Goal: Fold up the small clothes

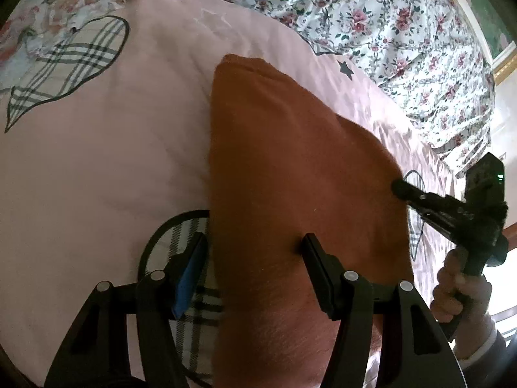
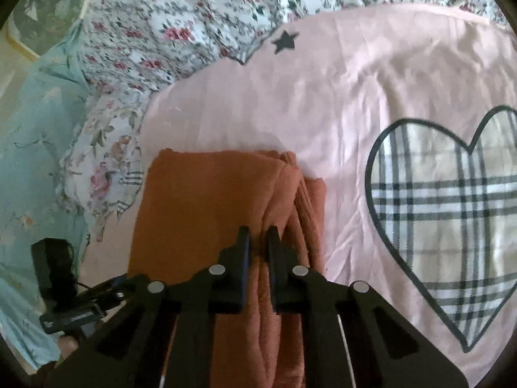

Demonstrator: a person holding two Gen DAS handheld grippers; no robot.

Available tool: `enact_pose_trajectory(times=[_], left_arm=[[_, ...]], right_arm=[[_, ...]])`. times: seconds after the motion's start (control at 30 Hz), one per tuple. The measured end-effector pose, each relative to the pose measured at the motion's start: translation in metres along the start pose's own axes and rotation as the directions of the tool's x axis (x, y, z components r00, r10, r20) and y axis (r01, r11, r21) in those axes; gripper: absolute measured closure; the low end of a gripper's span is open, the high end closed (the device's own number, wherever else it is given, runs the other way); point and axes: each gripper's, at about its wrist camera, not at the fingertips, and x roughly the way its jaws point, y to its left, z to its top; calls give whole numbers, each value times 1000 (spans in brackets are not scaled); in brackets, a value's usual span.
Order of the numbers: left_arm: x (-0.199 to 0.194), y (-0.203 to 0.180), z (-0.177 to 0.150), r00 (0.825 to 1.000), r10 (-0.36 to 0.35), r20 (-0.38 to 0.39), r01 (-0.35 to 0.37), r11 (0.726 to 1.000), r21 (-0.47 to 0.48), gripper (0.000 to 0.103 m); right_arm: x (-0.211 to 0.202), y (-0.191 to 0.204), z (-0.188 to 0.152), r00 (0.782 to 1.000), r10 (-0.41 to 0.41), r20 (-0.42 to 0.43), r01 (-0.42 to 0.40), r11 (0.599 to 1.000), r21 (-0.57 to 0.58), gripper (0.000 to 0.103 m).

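Note:
A rust-orange garment (image 1: 290, 168) lies folded into a long strip on the pink bedcover (image 1: 106, 148). My left gripper (image 1: 255, 242) is open over the strip's near left edge. One finger is above the orange cloth and the other is above a plaid heart patch (image 1: 181, 236). In the right wrist view the garment (image 2: 206, 207) runs away from me, with bunched folds along its right side. My right gripper (image 2: 259, 242) has its jaws nearly together on a ridge of that cloth. From the left wrist view its tip (image 1: 400, 189) sits at the garment's right edge.
A flowered quilt (image 1: 387, 32) is bunched along the far side of the bed. A large plaid heart (image 2: 452, 220) is printed on the cover to the right of the garment. Pale blue fabric (image 2: 29, 161) lies at the left. A hand (image 1: 458, 294) grips the right tool's handle.

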Motion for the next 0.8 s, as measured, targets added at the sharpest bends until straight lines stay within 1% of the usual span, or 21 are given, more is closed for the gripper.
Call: enact_pose_trajectory(times=[0.1, 0.17, 0.23, 0.27, 0.3, 0.33, 0.4, 0.47, 0.53, 0.6, 0.63, 0.67, 0.7, 0.77, 0.8], left_arm=[[2, -2, 4, 1000, -4, 0, 4, 1000, 0, 42], [2, -2, 7, 1000, -5, 1, 5, 1000, -3, 42], [2, -3, 11, 1000, -12, 6, 12, 1000, -6, 42], [2, -3, 11, 1000, -13, 6, 13, 1000, -6, 41], [3, -4, 12, 1000, -11, 4, 11, 1000, -4, 41], [6, -5, 13, 1000, 4, -2, -4, 1000, 0, 40], [15, -6, 13, 999, 38, -17, -38, 999, 13, 40], [23, -5, 13, 997, 68, -26, -68, 997, 21, 40], [27, -3, 13, 997, 74, -37, -74, 997, 16, 39], [24, -4, 12, 996, 85, -39, -85, 996, 21, 39], [19, -6, 10, 995, 97, -36, -95, 995, 38, 39], [14, -7, 6, 994, 107, -34, -105, 993, 58, 40], [8, -9, 1, 993, 116, -32, -113, 990, 80, 41], [-6, -10, -14, 992, 118, -37, -114, 987, 112, 41], [-15, -9, -26, 993, 110, -44, -104, 987, 119, 41]], right_arm=[[-14, -1, 0, 999, 37, 29, -37, 999, 10, 94], [-22, 3, 0, 998, 37, 49, -37, 999, -3, 94], [-35, 6, -2, 994, 49, 99, -48, 999, -11, 94], [-39, 7, -2, 992, 40, 120, -38, 999, -17, 94], [-38, 5, -3, 992, 15, 121, -13, 1000, -20, 94], [-27, -3, -3, 996, -20, 85, 21, 1000, -10, 94], [-5, -18, -4, 998, -58, 21, 58, 998, 19, 94], [12, -25, -7, 997, -78, -16, 78, 997, 23, 94], [19, -28, -8, 996, -83, -24, 83, 996, 31, 94], [16, -24, -8, 997, -81, -19, 82, 996, 30, 90], [11, -22, -9, 997, -78, -15, 79, 996, 37, 88], [5, -20, -10, 997, -70, -10, 70, 997, 42, 87], [-2, -19, -13, 998, -62, -8, 62, 997, 44, 87], [-15, -18, -20, 999, -45, -4, 46, 998, 43, 82], [-25, -15, -30, 999, -34, -6, 35, 999, 42, 79]])
